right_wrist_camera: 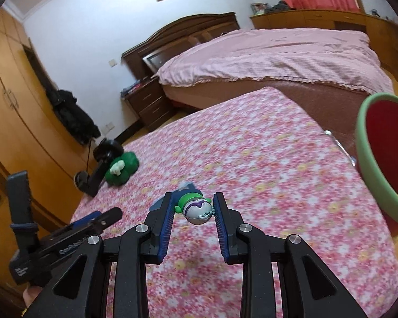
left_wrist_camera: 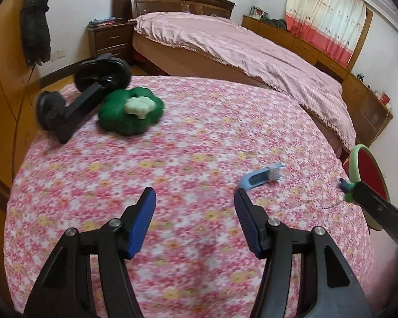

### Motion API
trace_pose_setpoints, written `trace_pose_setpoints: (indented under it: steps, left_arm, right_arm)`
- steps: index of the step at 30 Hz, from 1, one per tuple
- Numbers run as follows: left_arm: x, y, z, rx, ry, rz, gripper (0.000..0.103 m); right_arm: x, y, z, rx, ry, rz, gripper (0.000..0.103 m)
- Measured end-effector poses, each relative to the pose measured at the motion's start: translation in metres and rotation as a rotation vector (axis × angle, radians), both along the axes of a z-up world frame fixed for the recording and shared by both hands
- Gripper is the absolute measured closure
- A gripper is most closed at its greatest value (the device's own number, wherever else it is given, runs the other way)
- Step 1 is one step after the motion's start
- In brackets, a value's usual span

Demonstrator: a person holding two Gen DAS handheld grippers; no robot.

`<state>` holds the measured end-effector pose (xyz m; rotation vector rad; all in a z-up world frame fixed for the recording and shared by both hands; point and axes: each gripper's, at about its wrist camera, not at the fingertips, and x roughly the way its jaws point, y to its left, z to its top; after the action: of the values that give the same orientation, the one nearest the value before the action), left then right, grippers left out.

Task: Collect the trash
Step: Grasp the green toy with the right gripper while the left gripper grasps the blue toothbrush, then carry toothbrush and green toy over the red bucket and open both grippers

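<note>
Glossy plastic figurine (right_wrist_camera: 197, 210), ribbed blue pads (right_wrist_camera: 166, 222), matt floral cotton tablecloth (left_wrist_camera: 199, 137), smooth plastic bin (right_wrist_camera: 379, 159).

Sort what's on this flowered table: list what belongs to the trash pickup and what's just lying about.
Job:
- small toy figure, gripped by right gripper
- red bin
- blue plastic piece
- left gripper, empty

Lying about:
- green flower-shaped toy
- black stand
- bed

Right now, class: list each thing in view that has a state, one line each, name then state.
Right gripper: shut on toy.
Toy: held off the cloth.
Left gripper: open, empty.
Bin: open-topped, upright beside the table.
Blue piece: lying on cloth.
Green cushion: lying on cloth.
</note>
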<state>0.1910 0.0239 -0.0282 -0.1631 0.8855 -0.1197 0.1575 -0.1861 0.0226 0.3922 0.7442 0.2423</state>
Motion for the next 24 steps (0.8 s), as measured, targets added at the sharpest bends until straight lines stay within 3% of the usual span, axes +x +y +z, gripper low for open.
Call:
trace_pose_setpoints:
  steps: [9, 14, 19, 24]
  left_arm:
    - [0.02, -0.033, -0.001, -0.01, 0.018, -0.087, 0.045]
    - [0.032, -0.054, -0.008, 0.03, 0.044, -0.136, 0.064]
    - [0.039, -0.06, -0.021, 0.016, 0.081, -0.155, 0.08]
    - [0.038, -0.061, -0.026, 0.005, 0.08, -0.158, 0.089]
  right_arm:
    - [-0.021, -0.035, 0.007, 0.032, 0.003, -0.095, 0.073]
    - [-0.025, -0.053, 0.002, 0.049, 0.024, -0.139, 0.073]
    - [-0.028, -0.064, -0.002, 0.051, 0.034, -0.16, 0.073]
    - [-0.028, -0.073, -0.005, 0.066, 0.035, -0.175, 0.073]
